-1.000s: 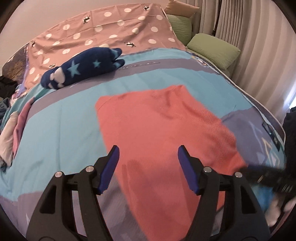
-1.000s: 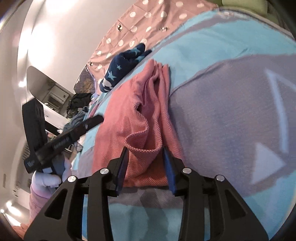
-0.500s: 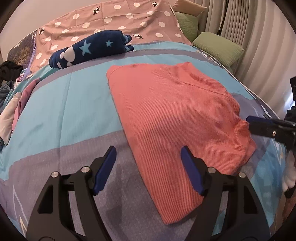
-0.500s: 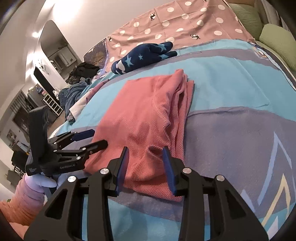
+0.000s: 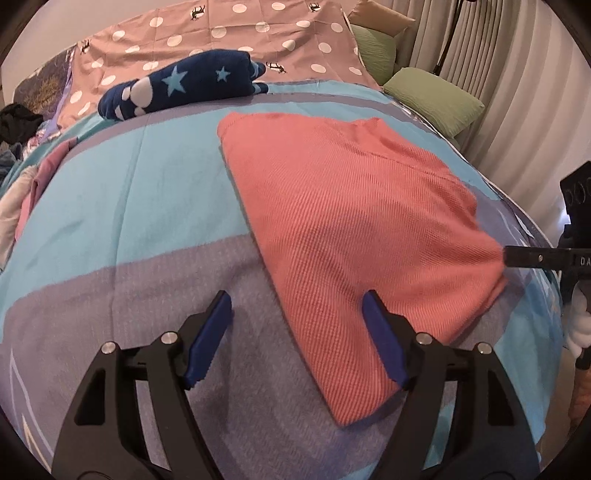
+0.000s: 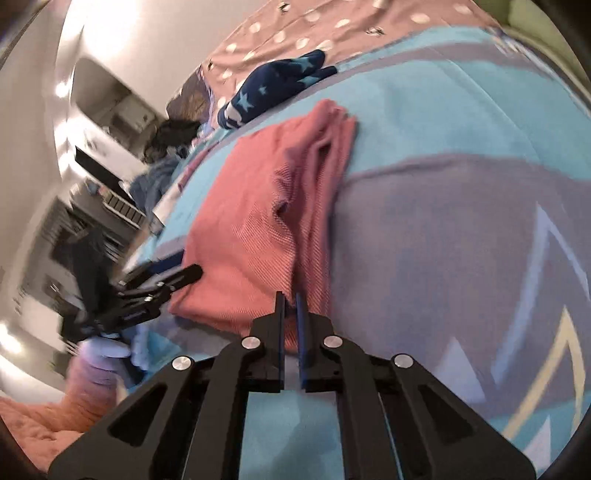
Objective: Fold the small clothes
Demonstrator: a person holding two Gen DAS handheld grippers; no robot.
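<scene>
Left wrist view, entry from near to far.

Left claw (image 5: 297,321): one, spread wide, nothing gripped; its right pad stands over the near edge of the pink garment (image 5: 354,221), its left pad over bare bedspread (image 5: 122,206). The jaws have just been opening, with only the garment's near corner between them, not pressed.

Right claw (image 6: 290,301): one, clenched on the near right edge of the pink garment, seen at the garment's right side in the left view too; its jaws have just been closing on that cloth.

Pink garment: one, lying on the bedspread between the two claws, already doubled lengthwise, with layered edges bunched along its right side in the right wrist view. Judged partly folded; a further fold and a final smoothing appear to be left.

Bedspread: one, turquoise and grey, on the bed.

Navy star-patterned bundle (image 5: 184,88): one, rolled up, well beyond the garment; judged possibly finished, though that cannot be told.

Loose clothes at the bed's far left (image 5: 26,184): a heap, number not countable; judged not yet folded.

Spotted cover (image 5: 221,33): one.

Green pillows (image 5: 432,99): two.
</scene>
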